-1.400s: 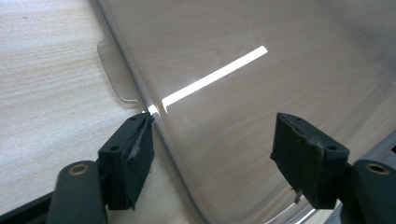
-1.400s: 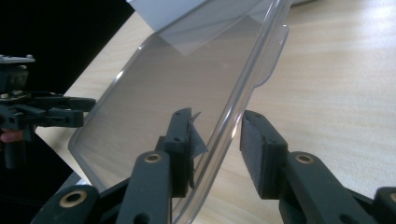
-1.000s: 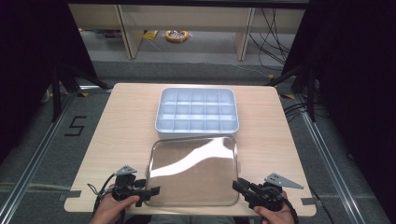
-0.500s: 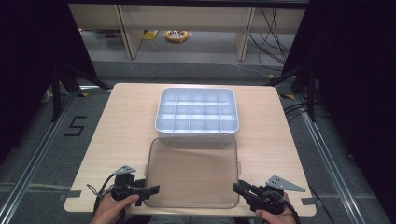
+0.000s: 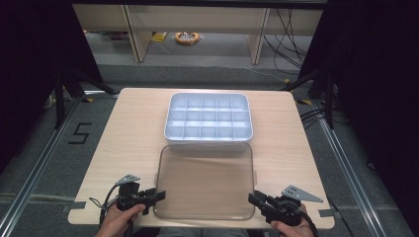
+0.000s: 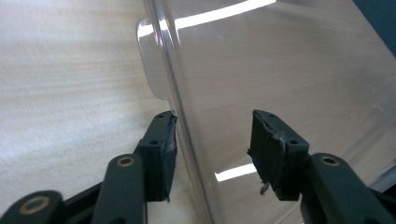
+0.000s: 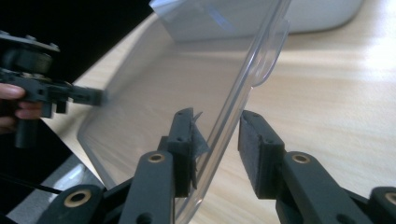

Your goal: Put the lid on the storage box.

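In the high view my left gripper (image 5: 159, 195) sits at the lower left of the frame, at the left edge of the clear plastic lid (image 5: 205, 181), which lies in the lower middle of the frame on the desk (image 5: 133, 133). In the left gripper view its jaws stand apart, one on either side of the lid's (image 6: 289, 70) rim, the left pad touching the rim and the right pad off the surface. Above the lid, in the centre of the high view, the white compartment tray (image 5: 208, 118) stands with its near wall just beside the lid's far edge. At the lower right my right gripper (image 5: 253, 199) meets the lid's right corner; in the right gripper view its jaws straddle the lid's (image 7: 187, 79) edge with a gap, not clamped.
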Demonstrator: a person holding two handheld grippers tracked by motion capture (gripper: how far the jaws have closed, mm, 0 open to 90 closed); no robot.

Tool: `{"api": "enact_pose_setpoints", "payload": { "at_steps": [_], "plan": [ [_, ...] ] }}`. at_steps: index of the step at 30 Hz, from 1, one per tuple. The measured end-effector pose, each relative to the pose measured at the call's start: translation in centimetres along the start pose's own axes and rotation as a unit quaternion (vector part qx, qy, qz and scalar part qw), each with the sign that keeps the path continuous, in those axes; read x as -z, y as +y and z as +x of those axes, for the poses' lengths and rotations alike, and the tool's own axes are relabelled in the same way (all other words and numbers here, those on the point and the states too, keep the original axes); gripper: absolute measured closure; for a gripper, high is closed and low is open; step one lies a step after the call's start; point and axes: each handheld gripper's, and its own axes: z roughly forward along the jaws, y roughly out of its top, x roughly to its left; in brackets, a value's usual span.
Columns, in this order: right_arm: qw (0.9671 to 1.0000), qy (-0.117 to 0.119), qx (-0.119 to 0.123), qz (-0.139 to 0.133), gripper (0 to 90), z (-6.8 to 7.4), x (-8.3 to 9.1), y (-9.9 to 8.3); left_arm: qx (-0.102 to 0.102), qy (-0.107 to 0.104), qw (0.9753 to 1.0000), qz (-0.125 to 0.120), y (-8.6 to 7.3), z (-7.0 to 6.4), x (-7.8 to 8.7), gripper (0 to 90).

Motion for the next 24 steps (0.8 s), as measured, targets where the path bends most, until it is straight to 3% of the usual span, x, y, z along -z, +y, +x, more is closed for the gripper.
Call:
{"api": "enact_pose_setpoints", "payload": {
  "at_steps": [1,2,3,4,6,8,10,12,13,14,15,18,19,23,24],
  "plan": [
    [0.9999,-0.014,0.000,0.007,67.5,0.1,0.0,-0.1,0.003,-0.001,0.9999,-0.010,0.1,-0.1,0.1,54.8],
    [0.9994,-0.022,0.027,0.000,68.0,-0.4,-0.1,-0.1,0.001,-0.001,0.9999,-0.012,0.1,-0.1,0.2,57.3],
    [0.9997,-0.016,0.017,-0.001,68.4,-0.3,-0.1,-0.1,0.001,-0.003,0.9999,-0.017,0.1,-0.2,0.4,58.9],
    [0.9993,-0.029,0.019,0.012,68.6,-0.3,0.0,0.0,0.000,-0.002,0.9998,-0.021,0.1,-0.3,0.5,60.8],
    [0.9995,-0.028,0.011,0.013,68.6,-0.1,0.0,0.0,-0.004,0.000,0.9998,-0.021,0.0,-0.4,0.6,61.2],
    [0.9991,-0.035,0.021,0.011,68.3,-0.5,-0.1,-0.1,-0.007,0.000,0.9997,-0.025,0.1,-0.6,0.8,62.1],
    [0.9995,-0.029,0.007,0.010,68.2,-0.5,-0.3,-0.1,-0.023,0.003,0.9991,-0.035,0.2,-0.8,1.0,62.2],
    [0.9989,-0.042,0.017,0.008,68.1,-0.6,-0.3,-0.1,-0.035,0.007,0.9985,-0.042,0.4,-1.0,1.2,62.3],
    [0.9990,-0.042,0.000,0.011,68.1,-0.3,-0.4,-0.1,-0.039,0.010,0.9982,-0.044,0.6,-1.2,1.3,62.4],
    [0.9988,-0.045,0.003,0.016,68.1,-0.3,-0.3,0.0,-0.043,0.013,0.9980,-0.044,0.6,-1.2,1.4,62.4],
    [0.9989,-0.046,0.011,0.004,68.0,-0.4,-0.4,0.1,-0.047,0.013,0.9977,-0.046,0.8,-1.3,1.4,62.5],
    [0.9990,-0.042,0.004,0.011,68.0,-0.4,-0.4,0.4,-0.053,0.016,0.9970,-0.055,1.3,-1.4,1.6,62.5],
    [0.9987,-0.049,0.010,-0.004,67.9,-0.5,-0.6,0.6,-0.055,0.014,0.9967,-0.057,1.5,-1.4,1.7,62.5],
    [0.9987,-0.049,0.011,-0.010,67.7,-0.4,-0.8,1.6,-0.069,0.020,0.9951,-0.068,2.4,-1.6,2.1,62.7],
    [0.9986,-0.048,0.022,-0.006,67.6,-0.5,-0.8,1.9,-0.073,0.025,0.9944,-0.072,2.9,-1.7,2.1,62.7]
  ]
}}
